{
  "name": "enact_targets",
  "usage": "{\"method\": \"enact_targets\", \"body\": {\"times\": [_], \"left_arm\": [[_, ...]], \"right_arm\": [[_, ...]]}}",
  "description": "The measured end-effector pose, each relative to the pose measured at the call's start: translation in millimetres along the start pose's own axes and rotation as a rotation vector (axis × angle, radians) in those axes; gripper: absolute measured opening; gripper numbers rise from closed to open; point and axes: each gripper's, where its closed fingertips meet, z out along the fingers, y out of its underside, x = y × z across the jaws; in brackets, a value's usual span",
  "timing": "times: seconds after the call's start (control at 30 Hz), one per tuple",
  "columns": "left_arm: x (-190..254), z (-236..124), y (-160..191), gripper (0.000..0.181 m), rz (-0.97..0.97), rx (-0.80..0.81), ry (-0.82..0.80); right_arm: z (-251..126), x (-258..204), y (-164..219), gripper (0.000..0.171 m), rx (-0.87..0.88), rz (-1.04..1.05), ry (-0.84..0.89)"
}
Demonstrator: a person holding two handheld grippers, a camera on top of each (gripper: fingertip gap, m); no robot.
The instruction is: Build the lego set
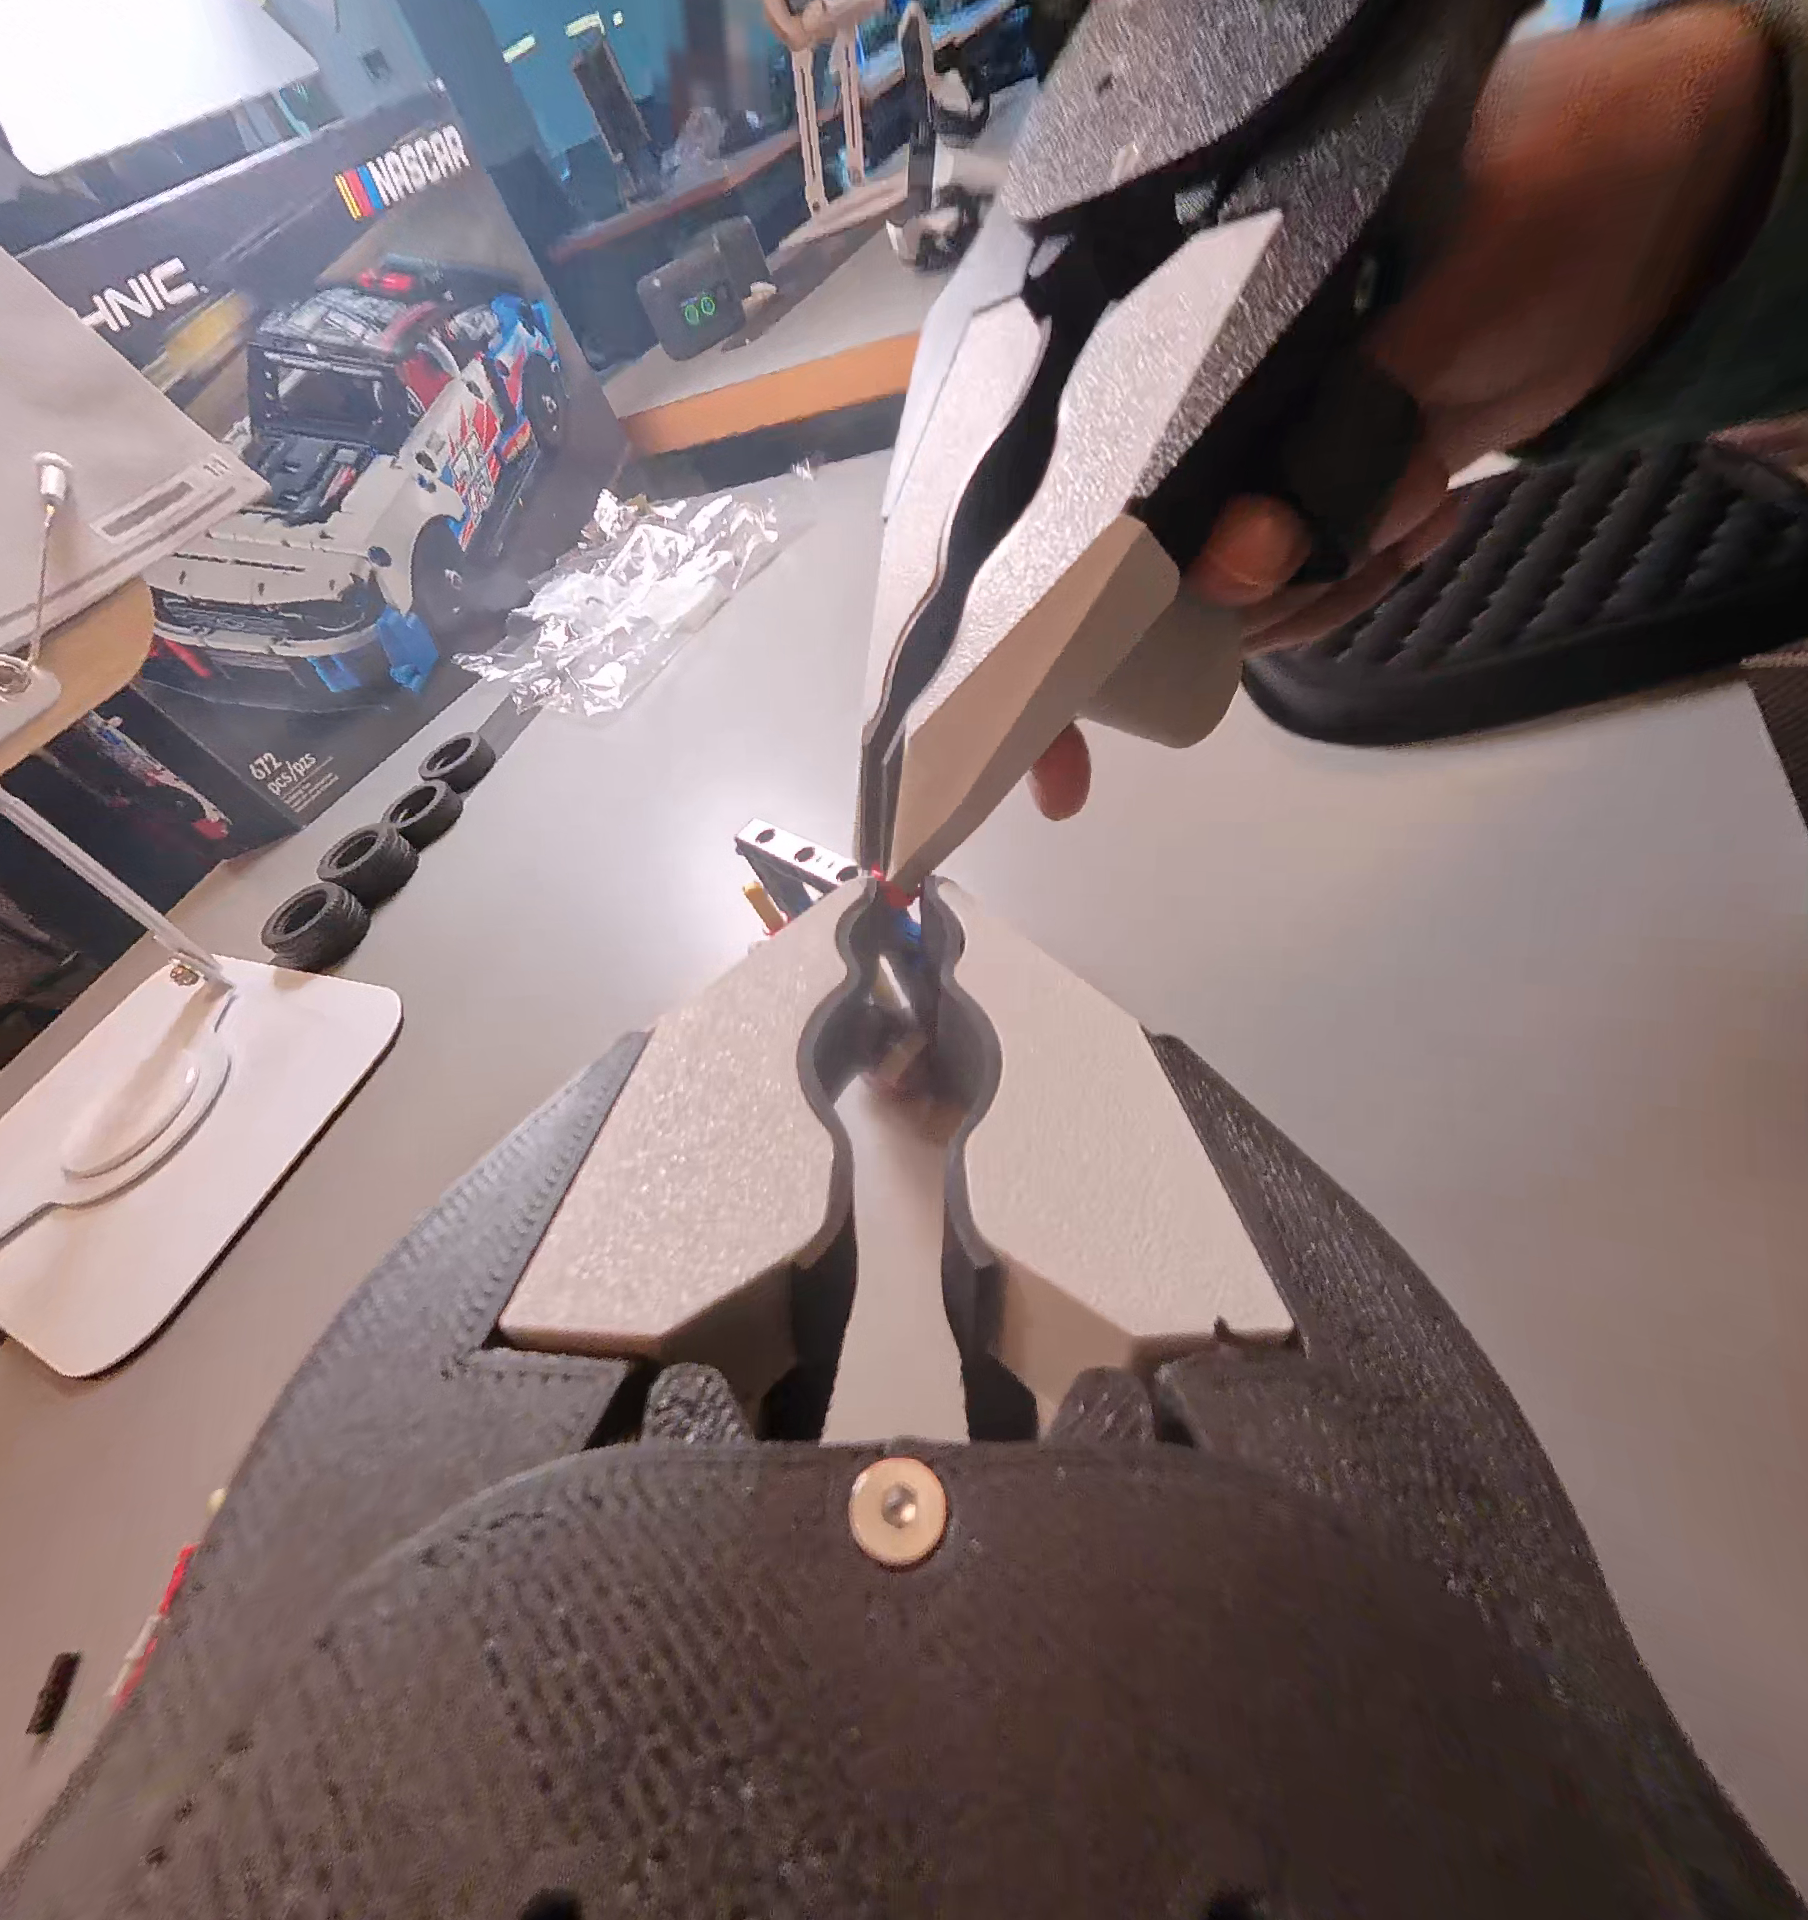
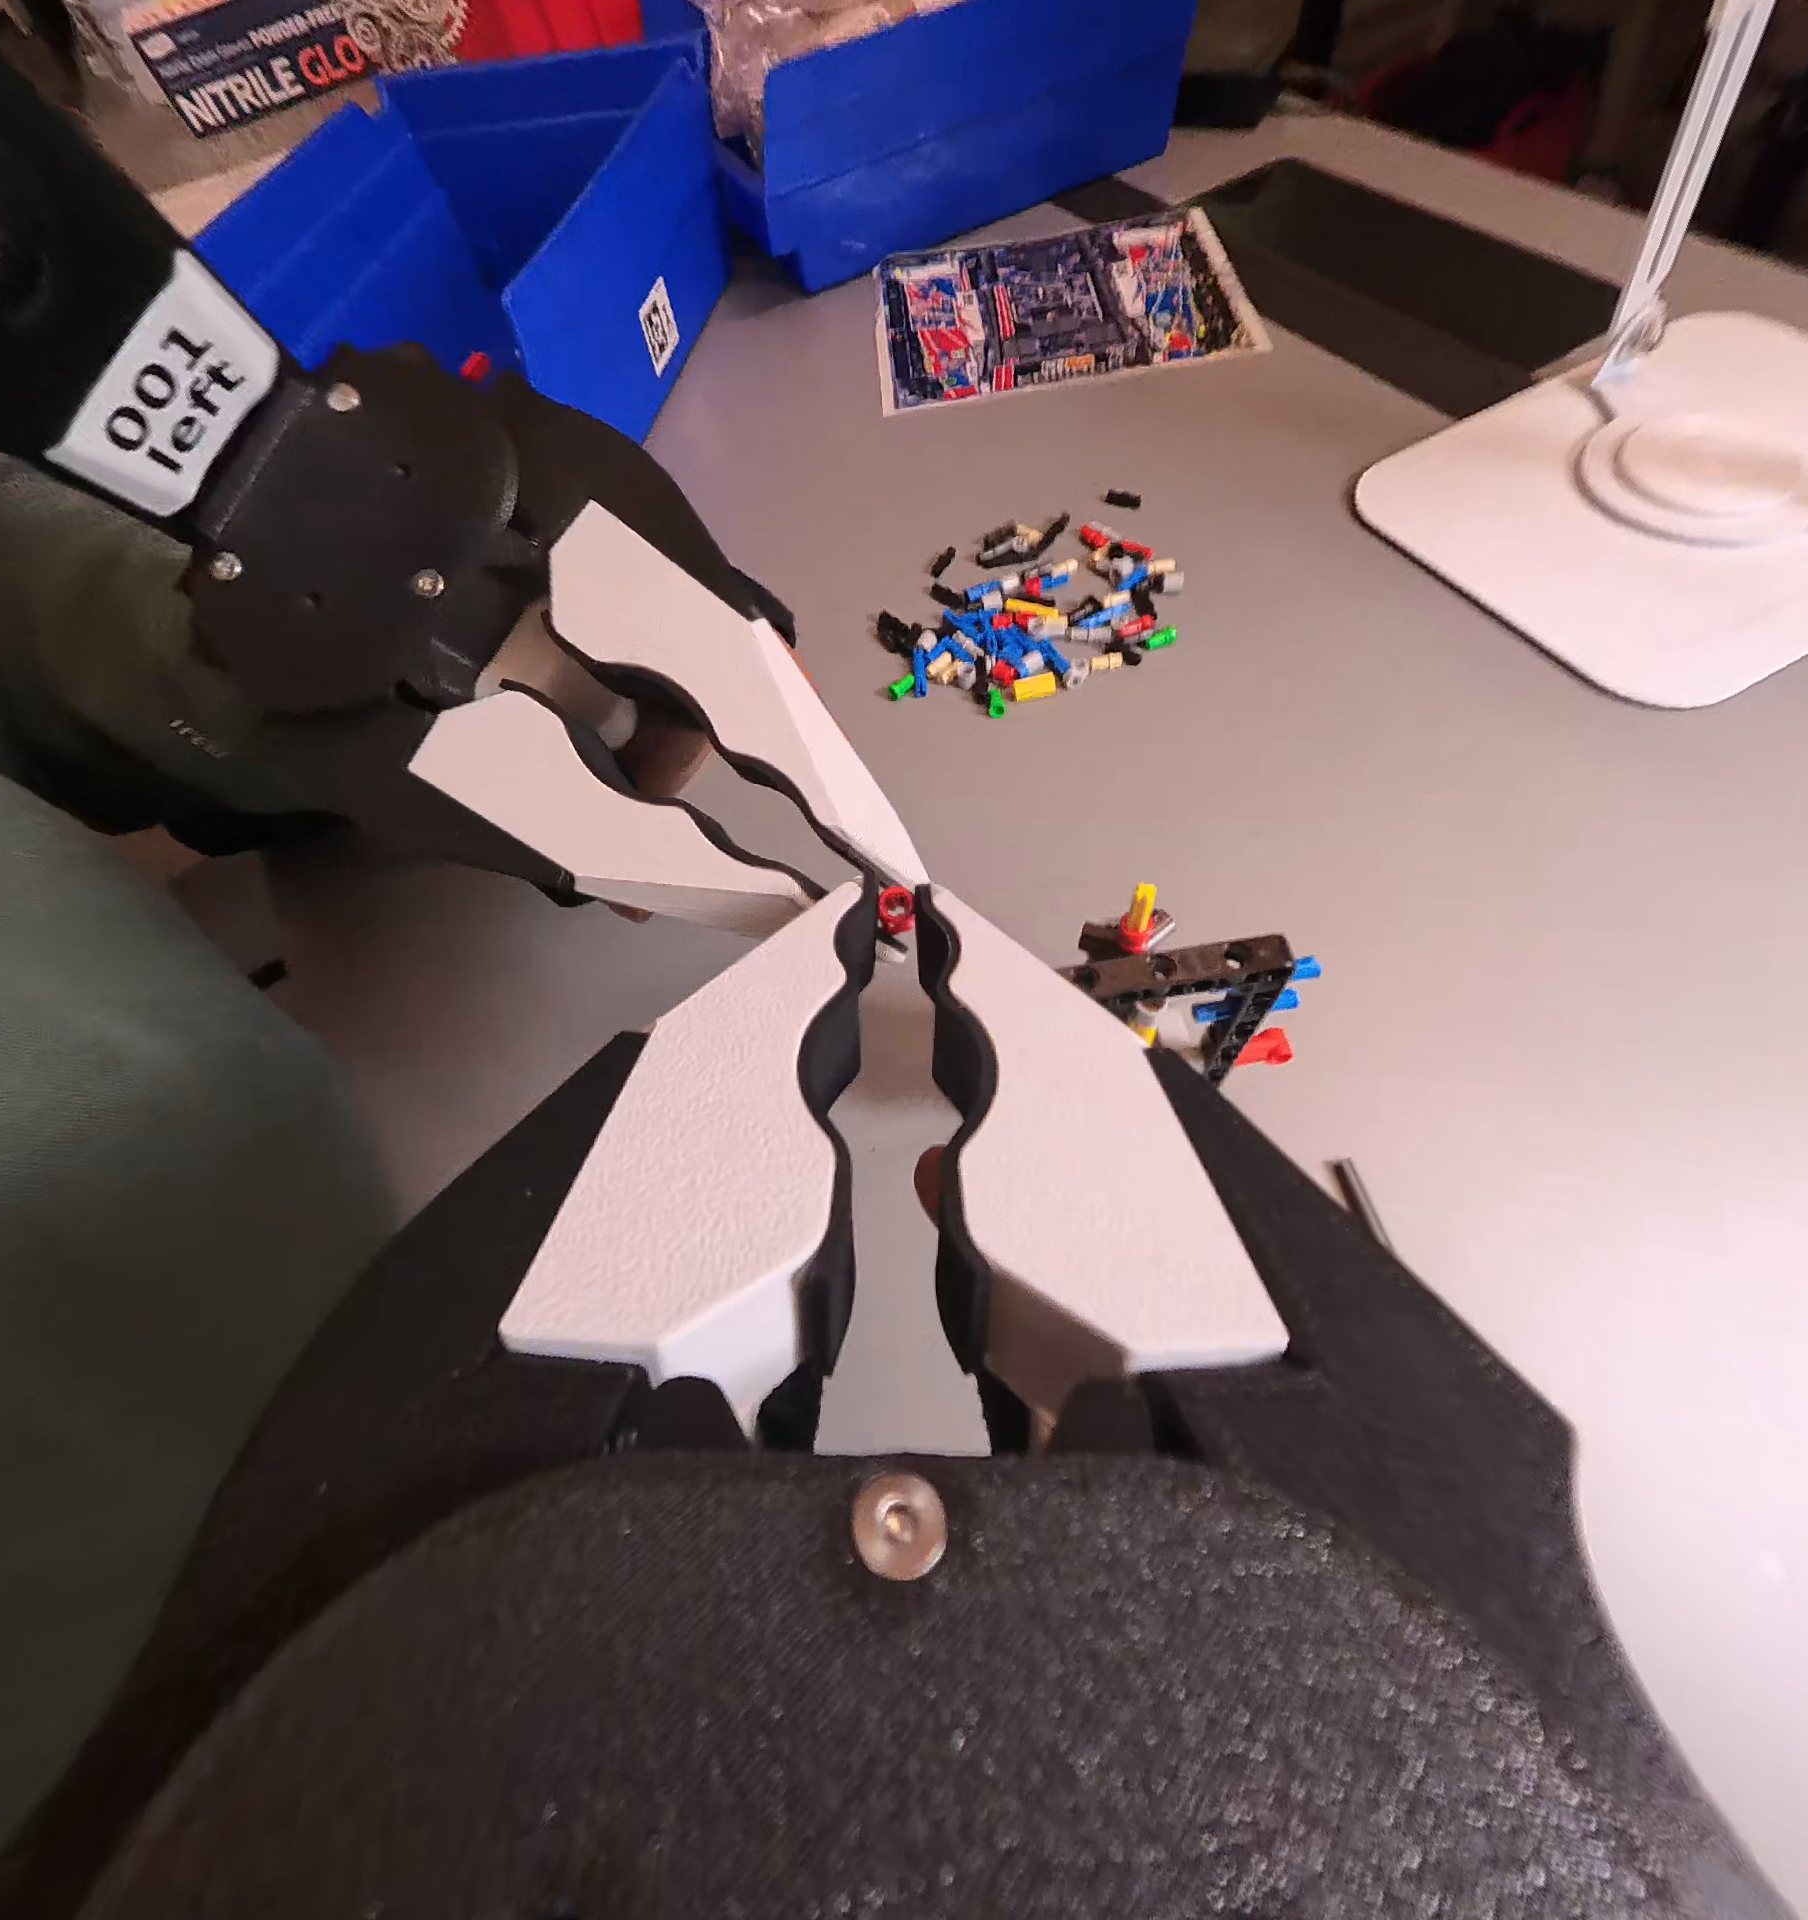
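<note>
Two hand-held grippers meet tip to tip above a grey table (image 2: pixel 1502 935). The right gripper (image 2: pixel 895 909) is pinched on a small red bush (image 2: pixel 894 906) at its very fingertips. The left gripper (image 1: pixel 895 904) is closed around a small sub-assembly (image 1: pixel 905 997) of blue and pale parts lodged in the first hollow of its wavy black pads (image 1: pixel 840 956); what exactly this piece is cannot be told. The red part sits where the two tools touch. Just beside them on the table stands the partly built black frame (image 2: pixel 1201 987), bristling with blue pins and a yellow axle; farther off lies the pile of loose pieces (image 2: pixel 1035 613), with an instruction sheet (image 2: pixel 1066 307) and blue bins (image 2: pixel 567 239) behind.

Handling: such parts are probably light, rigid and smooth, so likely to twist or shoot out of a tip grip. The bush is best held across its round flanks, bore left clear and aligned with the mating axle; pushing should be straight, with the partner piece braced firmly.
</note>
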Motion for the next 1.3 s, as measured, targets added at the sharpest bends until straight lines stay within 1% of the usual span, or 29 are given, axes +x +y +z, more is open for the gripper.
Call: {"method": "enact_targets", "body": {"times": [0.03, 0.17, 0.3, 0.37, 0.4, 0.43, 0.5, 0.6, 0.67, 0.8, 0.9, 1.03, 1.3], "left_arm": [[-1, -1, -3, 0.005, -0.017, 0.020, 0.004], [-1, -5, -13, 0.005, -0.119, 0.091, 0.045], [1, -6, -16, 0.005, -0.192, 0.131, 0.095], [-5, -7, -13, 0.004, -0.223, 0.141, 0.093], [-11, -7, -10, 0.004, -0.234, 0.138, 0.085], [-16, -6, -6, 0.004, -0.244, 0.138, 0.077], [-23, -5, 2, 0.004, -0.245, 0.134, 0.067], [-24, 1, 13, 0.004, -0.210, 0.125, 0.074], [-22, 5, 17, 0.004, -0.192, 0.127, 0.081], [-20, 10, 14, 0.005, -0.132, 0.146, 0.057], [-21, 12, 13, 0.005, -0.100, 0.147, 0.038], [-22, 14, 16, 0.004, -0.104, 0.141, 0.035], [-23, 13, 17, 0.004, -0.131, 0.150, 0.044]], "right_arm": [[-1, -1, -3, 0.005, 0.028, -0.017, -0.002], [-7, -5, -12, 0.005, 0.114, 0.001, -0.042], [-11, -8, -16, 0.006, 0.178, -0.052, -0.062], [-19, -9, -18, 0.015, 0.212, -0.076, -0.097], [-25, -3, -17, 0.015, 0.214, -0.094, -0.084], [-29, 10, -11, 0.015, 0.192, -0.126, -0.039], [-36, 41, 13, 0.015, 0.076, -0.186, 0.043], [-40, 77, 60, 0.017, -0.121, -0.187, 0.074], [-39, 94, 81, 0.019, -0.185, -0.171, 0.082], [-32, 104, 89, 0.019, -0.190, -0.185, 0.073], [-27, 108, 86, 0.018, -0.165, -0.196, 0.063], [-23, 111, 82, 0.018, -0.143, -0.193, 0.050], [-11, 121, 104, 0.021, -0.302, -0.200, 0.049]]}}
